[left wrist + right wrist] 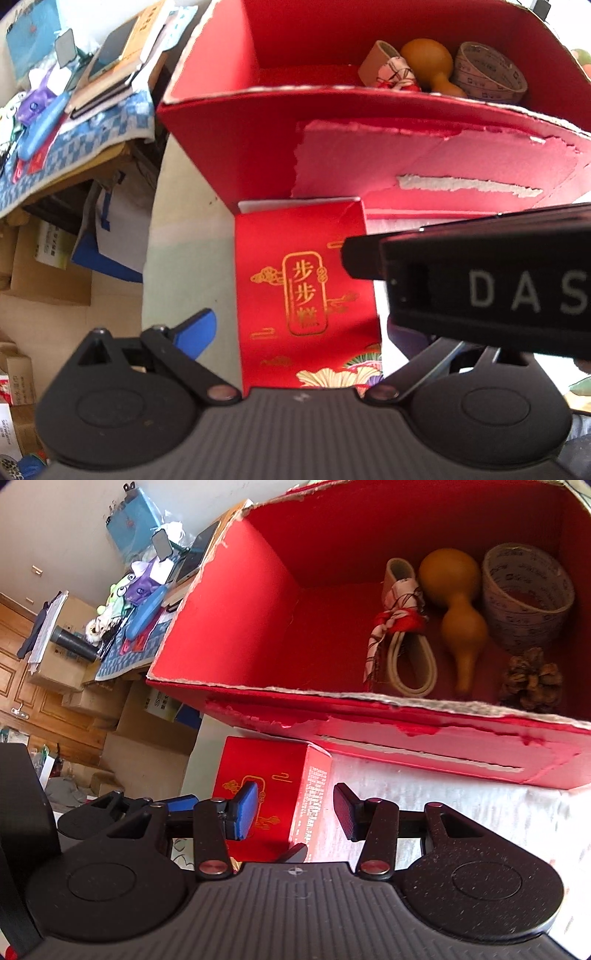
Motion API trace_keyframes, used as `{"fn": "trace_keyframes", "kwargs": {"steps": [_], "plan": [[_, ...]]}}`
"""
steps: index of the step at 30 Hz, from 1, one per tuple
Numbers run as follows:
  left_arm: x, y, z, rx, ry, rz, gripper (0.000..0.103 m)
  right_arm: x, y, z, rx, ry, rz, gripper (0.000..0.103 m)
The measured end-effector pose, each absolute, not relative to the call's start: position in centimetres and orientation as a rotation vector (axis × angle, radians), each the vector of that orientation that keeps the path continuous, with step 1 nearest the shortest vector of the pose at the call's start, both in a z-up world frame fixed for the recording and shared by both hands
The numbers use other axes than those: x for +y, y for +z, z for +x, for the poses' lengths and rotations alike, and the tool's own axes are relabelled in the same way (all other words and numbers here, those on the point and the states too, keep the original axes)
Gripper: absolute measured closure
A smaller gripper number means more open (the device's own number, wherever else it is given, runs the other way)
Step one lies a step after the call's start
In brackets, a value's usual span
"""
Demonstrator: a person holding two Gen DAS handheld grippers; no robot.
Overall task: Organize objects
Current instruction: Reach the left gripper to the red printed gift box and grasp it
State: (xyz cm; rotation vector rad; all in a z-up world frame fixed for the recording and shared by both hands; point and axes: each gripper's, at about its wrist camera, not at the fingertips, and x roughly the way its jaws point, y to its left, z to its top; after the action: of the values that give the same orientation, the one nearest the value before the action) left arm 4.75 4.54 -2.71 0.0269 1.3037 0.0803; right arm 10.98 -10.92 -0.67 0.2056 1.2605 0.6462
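Note:
A small red gift box with gold characters lies on the white table against the big red open carton. It also shows in the right wrist view. My left gripper is open around the small box; its right finger is hidden behind the other gripper's body. My right gripper is open, its blue-padded left finger over the box top and its right finger beside the box. The carton holds a gourd, a tape roll, a pinecone and a cloth-tied loop.
A cluttered side table with books, a blue case and toys stands to the left. Cardboard boxes sit on the floor below it. A wooden door is at the far left. A white cloth covers the table right of the small box.

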Motion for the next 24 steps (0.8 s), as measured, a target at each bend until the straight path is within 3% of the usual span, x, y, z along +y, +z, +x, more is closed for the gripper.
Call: {"fn": "trace_keyframes", "kwargs": {"steps": [6, 13, 24], "plan": [[4.9, -3.2, 4.5, 1.318, 0.066, -0.001, 0.004, -10.4, -1.2, 11.2, 1.293, 0.672, 0.213, 0.054], [5.0, -3.3, 4.1, 1.317, 0.048, -0.008, 0.016, -9.4, -2.0, 11.4, 1.328, 0.697, 0.215, 0.054], [4.2, -3.1, 3.6, 1.296, 0.018, 0.015, 0.021, -9.8, -3.2, 11.6, 1.354, 0.687, 0.248, 0.051]]}}
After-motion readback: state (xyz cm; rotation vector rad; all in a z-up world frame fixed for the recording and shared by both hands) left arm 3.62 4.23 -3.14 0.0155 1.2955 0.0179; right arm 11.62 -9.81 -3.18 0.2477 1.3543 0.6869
